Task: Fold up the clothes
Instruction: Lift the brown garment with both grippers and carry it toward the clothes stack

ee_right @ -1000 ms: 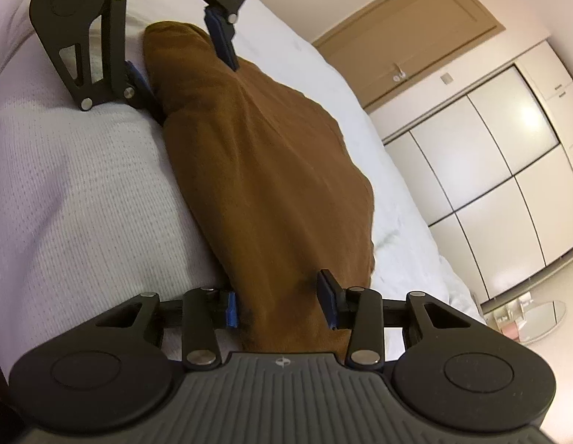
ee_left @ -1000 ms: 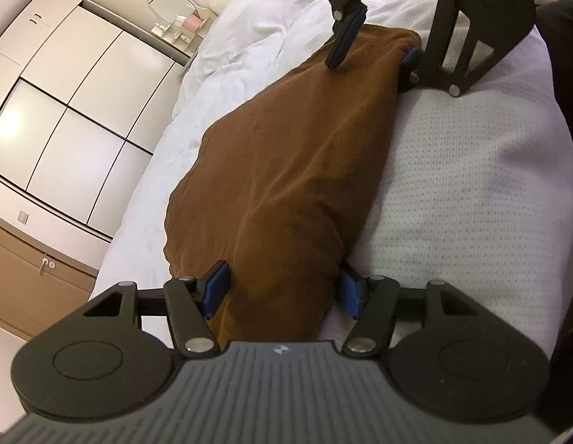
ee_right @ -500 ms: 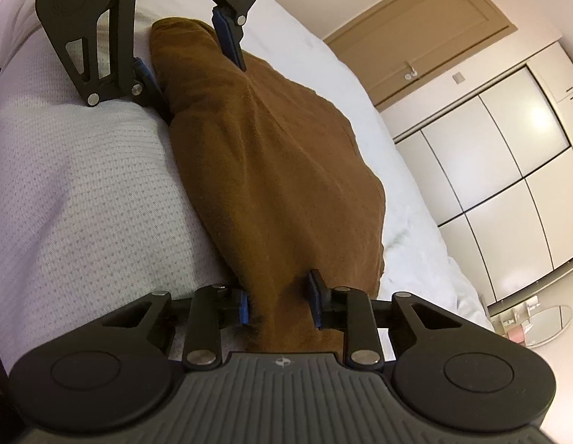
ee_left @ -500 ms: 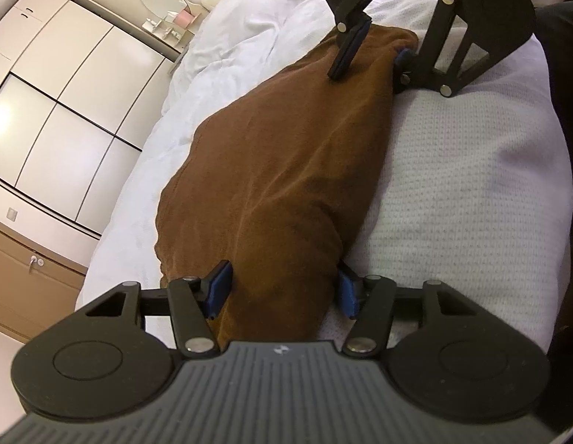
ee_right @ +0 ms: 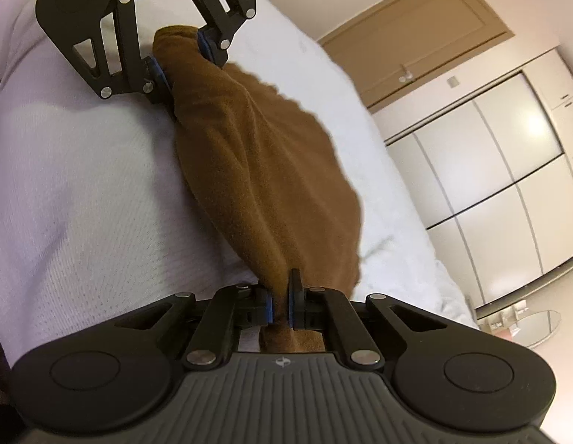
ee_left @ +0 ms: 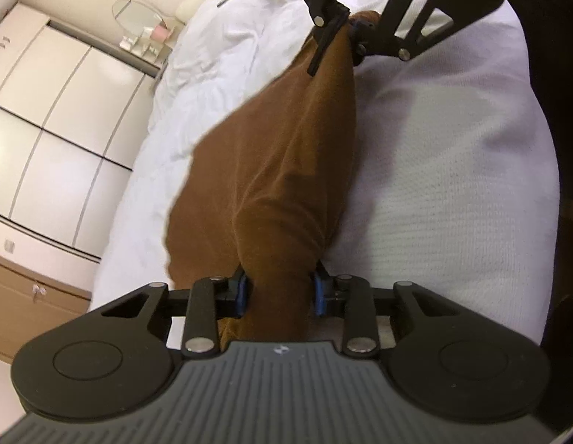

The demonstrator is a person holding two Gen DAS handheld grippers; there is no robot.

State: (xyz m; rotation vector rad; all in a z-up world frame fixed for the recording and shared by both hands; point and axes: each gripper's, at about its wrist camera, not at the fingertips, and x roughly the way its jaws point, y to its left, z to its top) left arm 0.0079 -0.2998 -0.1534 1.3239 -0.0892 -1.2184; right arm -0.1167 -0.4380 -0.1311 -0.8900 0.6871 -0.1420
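The left gripper is clamped on one end of the brown garment; its blue pads press the bunched fabric from both sides. The right gripper is clamped on the opposite end, with its pads nearly together and only a thin fold of cloth between them. In the left wrist view, the right gripper appears at the far end of the garment, gripping the narrow tip.

The garment hangs stretched between the two grippers, gathered into a long ridge along its upper edge. Its loose lower part bellies out toward the rumpled white duvet. Beside the garment, on the person's side, lies a white textured cover.

Beyond the bed stands a white wardrobe with panelled doors. A small round table carrying small items stands near its corner. A tan door is set in the wall beside the wardrobe.
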